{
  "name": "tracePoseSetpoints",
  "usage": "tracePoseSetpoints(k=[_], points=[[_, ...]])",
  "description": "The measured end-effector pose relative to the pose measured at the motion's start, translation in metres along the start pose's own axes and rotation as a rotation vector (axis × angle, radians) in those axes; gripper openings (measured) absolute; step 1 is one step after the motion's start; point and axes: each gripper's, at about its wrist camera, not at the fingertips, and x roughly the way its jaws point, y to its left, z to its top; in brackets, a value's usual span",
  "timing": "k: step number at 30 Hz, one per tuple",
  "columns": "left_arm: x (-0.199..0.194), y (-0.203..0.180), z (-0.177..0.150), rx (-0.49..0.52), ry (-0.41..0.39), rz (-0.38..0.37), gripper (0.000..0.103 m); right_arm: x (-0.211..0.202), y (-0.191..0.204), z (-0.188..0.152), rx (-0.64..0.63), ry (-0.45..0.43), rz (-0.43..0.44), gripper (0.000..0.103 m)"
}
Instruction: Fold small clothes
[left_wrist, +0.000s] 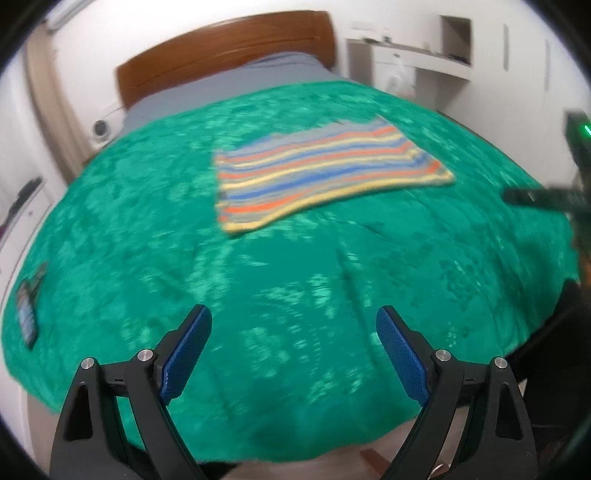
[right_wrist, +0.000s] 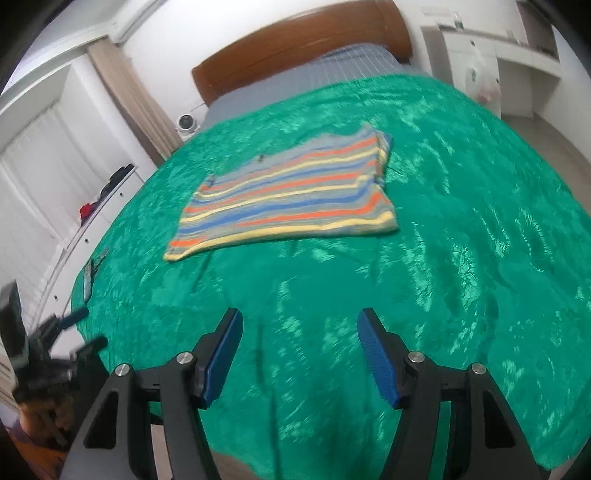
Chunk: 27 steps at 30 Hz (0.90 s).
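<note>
- Striped garment (left_wrist: 325, 173) (right_wrist: 288, 195): lies flat in a rectangle on the green blanket (left_wrist: 277, 280) (right_wrist: 443, 258), towards the middle of the bed and well ahead of both tools. Stripes of orange, yellow, blue and grey.
- The right wrist view shows a doubled edge on the garment's right side and two small dark marks near its far edge; in the left wrist view blur hides these.
- Left tool (left_wrist: 293, 321): jaws wide apart, nothing between the blue pads (left_wrist: 186, 354), held above the near part of the blanket, clear of the garment.
- Right tool (right_wrist: 300, 325): jaws wide apart, holding nothing, likewise above the near part of the blanket.
- Each view catches the other tool at its margin: the right one at the right edge of the left view, with a green light (left_wrist: 586, 130); the left one at the lower left of the right view.
- Phone (left_wrist: 27, 314) (right_wrist: 88, 280): lies on the blanket's left edge, well apart from the garment.
- Beyond the blanket: grey sheet (left_wrist: 229, 88) (right_wrist: 295, 85) and wooden headboard (left_wrist: 221, 48) (right_wrist: 295, 40).
- Small round white device (left_wrist: 100, 128) (right_wrist: 186, 123): beside the bed's left head corner.
- Right view only: a window blind (right_wrist: 33, 166) and a red item (right_wrist: 87, 210) on the white cabinet at left.
- White shelving (left_wrist: 424, 55) (right_wrist: 498, 55) stands at right.
</note>
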Motion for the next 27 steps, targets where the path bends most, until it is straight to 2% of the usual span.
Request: tracePoseSetpoints(k=[2,5,7,10,14,16,17,18,19,20,22,24,26,27], points=[[0.018,-0.014,0.010,0.047,0.019,-0.037,0.092,0.007,-0.017,0.012,0.027,0.004,0.006,0.064],[0.048,-0.044,0.038,0.126,0.017,-0.101,0.092,0.013,-0.047,0.035,0.090,0.001,0.066,0.064],[0.070,-0.072,0.065,0.184,-0.009,-0.152,0.092,0.014,-0.068,0.051,0.123,0.000,0.120,0.064],[0.110,-0.122,0.108,0.259,-0.036,-0.209,0.090,0.016,-0.089,0.073,0.116,0.011,0.145,0.064],[0.175,-0.191,0.151,0.319,0.017,-0.268,0.086,0.038,-0.116,0.112,0.143,0.053,0.241,0.064],[0.203,-0.219,0.159,0.371,0.042,-0.257,0.076,0.064,-0.132,0.137,0.179,0.083,0.280,0.064],[0.209,-0.225,0.161,0.383,0.025,-0.258,0.065,0.074,-0.136,0.145,0.188,0.097,0.288,0.064],[0.210,-0.228,0.163,0.380,-0.001,-0.278,0.043,0.090,-0.141,0.157,0.192,0.123,0.296,0.064],[0.211,-0.227,0.165,0.368,-0.010,-0.279,0.033,0.115,-0.144,0.172,0.188,0.154,0.292,0.064],[0.211,-0.223,0.167,0.344,-0.017,-0.258,0.017,0.129,-0.146,0.179,0.192,0.174,0.292,0.064],[0.211,-0.210,0.168,0.276,-0.016,-0.301,0.014,0.173,-0.151,0.198,0.241,0.220,0.297,0.064],[0.208,-0.196,0.168,0.215,-0.024,-0.342,0.012,0.211,-0.152,0.212,0.314,0.221,0.294,0.063],[0.200,-0.186,0.168,0.174,-0.046,-0.368,0.012,0.229,-0.148,0.224,0.334,0.177,0.278,0.047],[0.193,-0.178,0.168,0.147,-0.061,-0.380,0.011,0.233,-0.144,0.228,0.330,0.175,0.241,0.006]])
